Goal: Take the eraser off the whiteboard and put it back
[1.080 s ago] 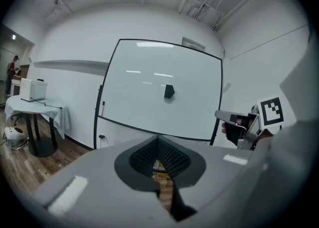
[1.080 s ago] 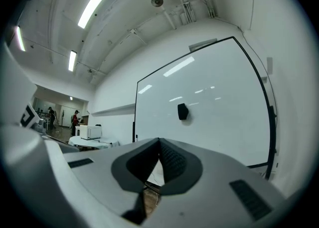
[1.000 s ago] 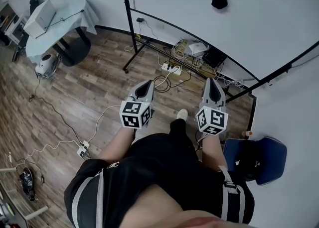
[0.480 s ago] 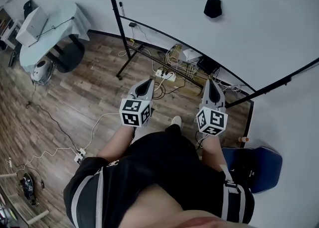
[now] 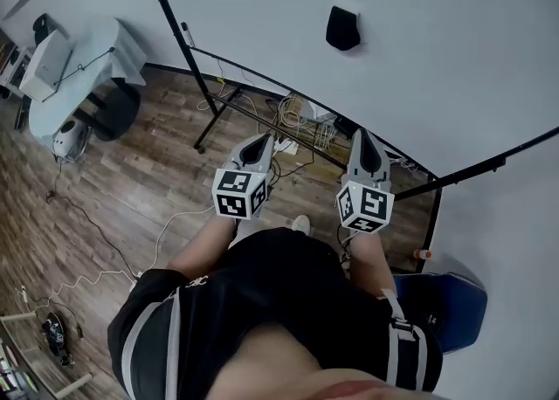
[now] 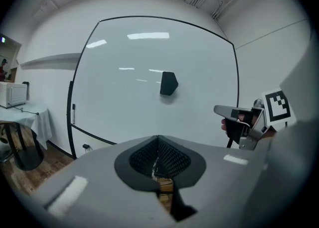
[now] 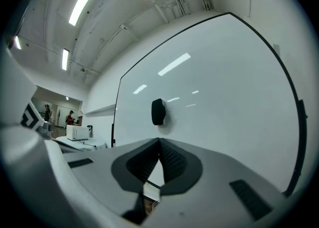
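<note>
The black eraser is seen stuck on the whiteboard, well ahead of the left gripper and right gripper, both held closed on nothing, with tangled cables strewn beneath the board.

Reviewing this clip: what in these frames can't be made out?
Eraser: its back lies against the whiteboard in every view, so how it sticks is hidden.
Whiteboard's top: cut off by the head view's upper edge.
Small item on the board's left post: too small to identify, head view.
</note>
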`<state>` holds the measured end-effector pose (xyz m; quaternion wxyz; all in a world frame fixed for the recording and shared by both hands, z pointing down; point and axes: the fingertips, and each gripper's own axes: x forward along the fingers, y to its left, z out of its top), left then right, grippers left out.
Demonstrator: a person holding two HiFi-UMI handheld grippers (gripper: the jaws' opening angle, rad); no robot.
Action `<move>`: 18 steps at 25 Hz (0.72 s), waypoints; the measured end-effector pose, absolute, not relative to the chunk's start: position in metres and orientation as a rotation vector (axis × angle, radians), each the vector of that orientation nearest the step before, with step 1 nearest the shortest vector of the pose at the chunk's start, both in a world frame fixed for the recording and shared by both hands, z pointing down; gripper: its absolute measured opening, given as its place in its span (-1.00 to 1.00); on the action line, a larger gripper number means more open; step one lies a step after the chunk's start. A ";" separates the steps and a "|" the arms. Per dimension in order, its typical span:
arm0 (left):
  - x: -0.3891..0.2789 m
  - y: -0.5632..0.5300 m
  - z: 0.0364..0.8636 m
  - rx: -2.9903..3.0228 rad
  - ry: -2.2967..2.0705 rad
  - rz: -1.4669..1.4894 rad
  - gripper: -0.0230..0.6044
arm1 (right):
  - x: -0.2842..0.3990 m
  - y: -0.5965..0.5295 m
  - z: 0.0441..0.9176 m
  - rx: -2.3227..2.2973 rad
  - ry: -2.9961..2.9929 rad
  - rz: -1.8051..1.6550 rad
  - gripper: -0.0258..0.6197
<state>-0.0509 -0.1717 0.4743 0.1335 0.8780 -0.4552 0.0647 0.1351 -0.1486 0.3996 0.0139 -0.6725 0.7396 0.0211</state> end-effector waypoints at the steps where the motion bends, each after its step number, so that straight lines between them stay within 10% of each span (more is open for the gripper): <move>1: -0.043 -0.180 0.473 2.547 -1.321 0.182 -0.90 | 0.139 -0.156 0.399 -2.093 2.302 0.075 -0.91; 18: 0.032 -0.286 0.450 2.648 -1.190 0.170 -0.90 | 0.184 -0.245 0.414 -2.158 2.221 -0.071 -0.91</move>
